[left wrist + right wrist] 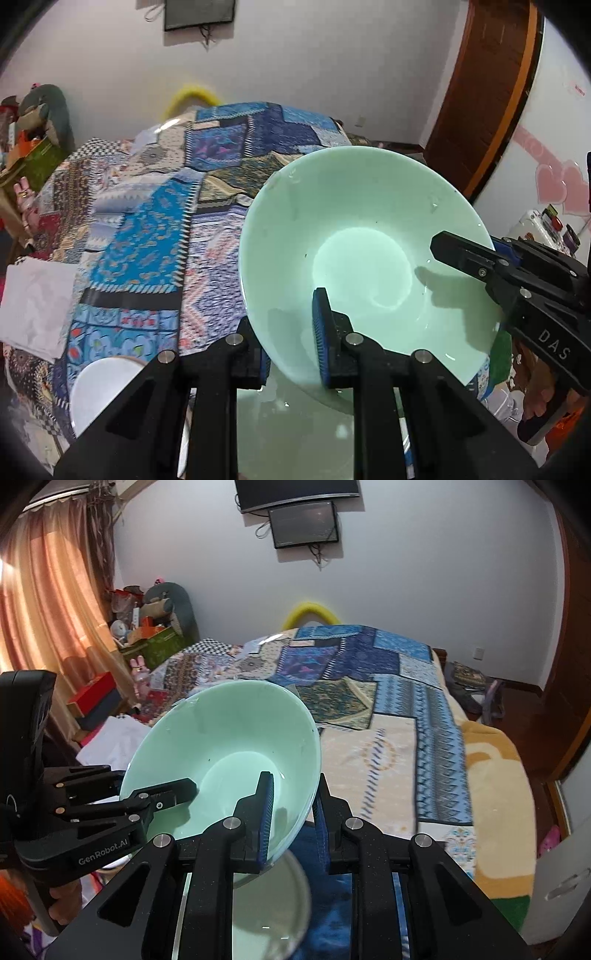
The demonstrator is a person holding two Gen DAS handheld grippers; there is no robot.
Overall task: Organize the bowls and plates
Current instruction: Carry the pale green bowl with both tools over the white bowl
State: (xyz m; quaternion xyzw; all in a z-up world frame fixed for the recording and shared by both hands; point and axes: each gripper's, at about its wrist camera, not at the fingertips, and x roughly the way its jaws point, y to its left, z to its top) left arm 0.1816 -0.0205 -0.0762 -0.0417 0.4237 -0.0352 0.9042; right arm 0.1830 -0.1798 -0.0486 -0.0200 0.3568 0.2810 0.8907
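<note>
A pale green bowl (354, 236) (221, 746) hangs tilted above the patchwork bedspread. My left gripper (286, 314) is shut on its near rim, one finger inside and one outside. At the opposite rim my right gripper (293, 779) is shut on the bowl in the same way. A finger (461, 254) of the right gripper shows inside the bowl in the left wrist view, and a finger (166, 794) of the left gripper shows inside it in the right wrist view. Under the bowl lies a pale greenish plate (295, 428) (269, 915). A white plate (99, 387) lies to its left.
The patchwork bedspread (147, 229) (388, 716) covers the bed ahead. White folded cloth (33, 306) lies at its left edge. Boxes and toys (147, 635) pile up by the curtain. A wooden door (480, 92) stands on the right, and hands hold both gripper handles.
</note>
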